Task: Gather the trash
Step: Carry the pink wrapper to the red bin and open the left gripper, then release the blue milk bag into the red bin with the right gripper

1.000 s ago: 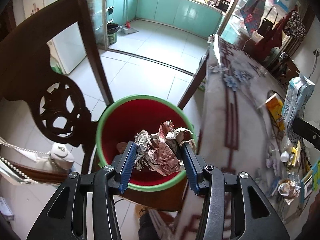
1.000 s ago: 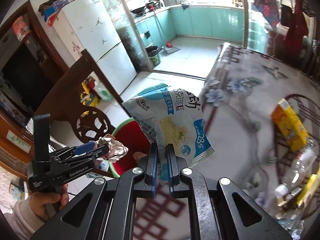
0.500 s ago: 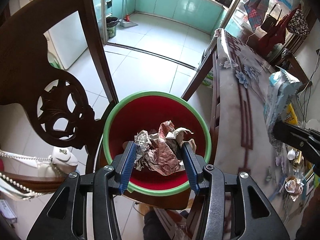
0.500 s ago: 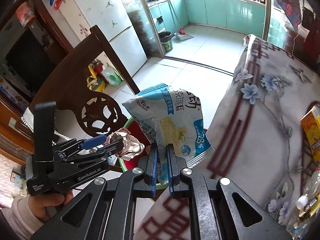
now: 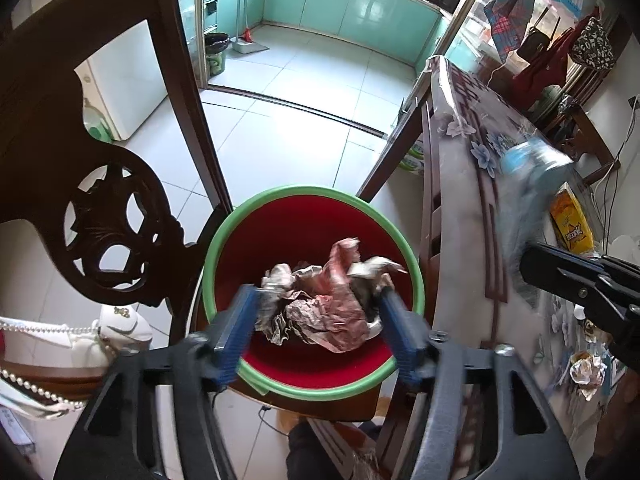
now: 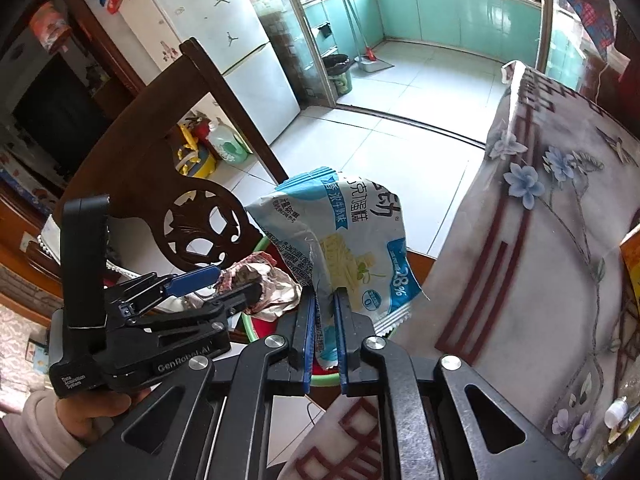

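Note:
A crumpled foil wrapper (image 5: 320, 304) hangs between the blue pads of my left gripper (image 5: 316, 296), right over a red bin with a green rim (image 5: 312, 192). The left jaws are opening and barely touch the wad. The right wrist view shows the same left gripper (image 6: 238, 280) with the wrapper (image 6: 264, 280) above the bin rim (image 6: 248, 328). My right gripper (image 6: 323, 296) grips the lower edge of a blue-and-white snack bag (image 6: 340, 236), held upright near the bin; its jaws are opening slightly. In the left wrist view the bag (image 5: 524, 200) is blurred.
A carved dark wooden chair back (image 5: 100, 208) stands left of the bin. The table with a floral cloth (image 5: 460, 200) is to the right, carrying a yellow box (image 5: 570, 220) and a foil scrap (image 5: 586, 370). A white beaded purse (image 5: 120, 324) lies on the chair seat.
The left jaws have spread wider around the foil wrapper. The right gripper has brought the snack bag closer to the bin, and its pads have parted a little.

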The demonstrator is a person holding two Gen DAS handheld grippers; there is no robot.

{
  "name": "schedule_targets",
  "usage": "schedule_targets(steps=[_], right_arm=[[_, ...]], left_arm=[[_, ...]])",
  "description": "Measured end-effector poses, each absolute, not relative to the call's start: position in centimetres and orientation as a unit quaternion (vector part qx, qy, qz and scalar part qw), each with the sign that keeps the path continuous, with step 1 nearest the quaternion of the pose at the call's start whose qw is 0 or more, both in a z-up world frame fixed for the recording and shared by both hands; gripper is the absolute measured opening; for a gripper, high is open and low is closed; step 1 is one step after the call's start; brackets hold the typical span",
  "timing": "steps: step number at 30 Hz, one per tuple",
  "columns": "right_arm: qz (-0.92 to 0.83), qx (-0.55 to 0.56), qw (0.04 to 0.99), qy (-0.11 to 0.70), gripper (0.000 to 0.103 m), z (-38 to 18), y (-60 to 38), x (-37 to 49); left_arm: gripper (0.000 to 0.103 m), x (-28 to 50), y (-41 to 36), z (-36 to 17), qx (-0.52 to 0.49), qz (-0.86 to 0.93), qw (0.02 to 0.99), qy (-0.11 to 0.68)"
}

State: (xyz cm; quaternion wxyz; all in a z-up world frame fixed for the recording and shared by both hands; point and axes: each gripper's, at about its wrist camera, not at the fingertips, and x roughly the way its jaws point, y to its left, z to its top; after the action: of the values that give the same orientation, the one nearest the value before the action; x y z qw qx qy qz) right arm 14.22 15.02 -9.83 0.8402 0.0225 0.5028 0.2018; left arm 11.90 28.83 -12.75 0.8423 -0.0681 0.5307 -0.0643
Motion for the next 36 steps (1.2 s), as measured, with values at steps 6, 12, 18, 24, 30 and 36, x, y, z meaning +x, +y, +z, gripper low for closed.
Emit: schedule_targets(steps=[6,12,18,24,30,36], right_arm=[[0.202,0.027,0.845,0.494,0.022,-9.5,15.3,14.4],[0.198,0.037,0.848,0.49,0.032,-9.1,14.6,14.1],[0.187,0.04,0.858,0.476,0.037,-7.6,12.0,12.1],[0.127,0.058,0.876,0.461,0.045,-6.2,5.3,8.1],[-0.001,0.047,0.881,0.471,0.047,-5.6,-5.4,3.9],[-0.12,0.097,0.851,0.501,0.051,-6.7,-18.1,-1.4]], left_arm=[[0.068,11.6,29.5,-12.6,-0.073,-0.055,0.845,0.526],[0.068,11.3,30.0,-12.4,-0.072,-0.044,0.847,0.524],[0.072,10.7,28.7,-11.6,-0.065,-0.053,0.852,0.516],[0.078,10.3,25.0,-10.6,-0.042,-0.085,0.857,0.506],[0.081,9.4,19.1,-9.8,-0.017,-0.145,0.85,0.506],[0.081,7.8,11.3,-9.8,0.012,-0.215,0.835,0.506]])
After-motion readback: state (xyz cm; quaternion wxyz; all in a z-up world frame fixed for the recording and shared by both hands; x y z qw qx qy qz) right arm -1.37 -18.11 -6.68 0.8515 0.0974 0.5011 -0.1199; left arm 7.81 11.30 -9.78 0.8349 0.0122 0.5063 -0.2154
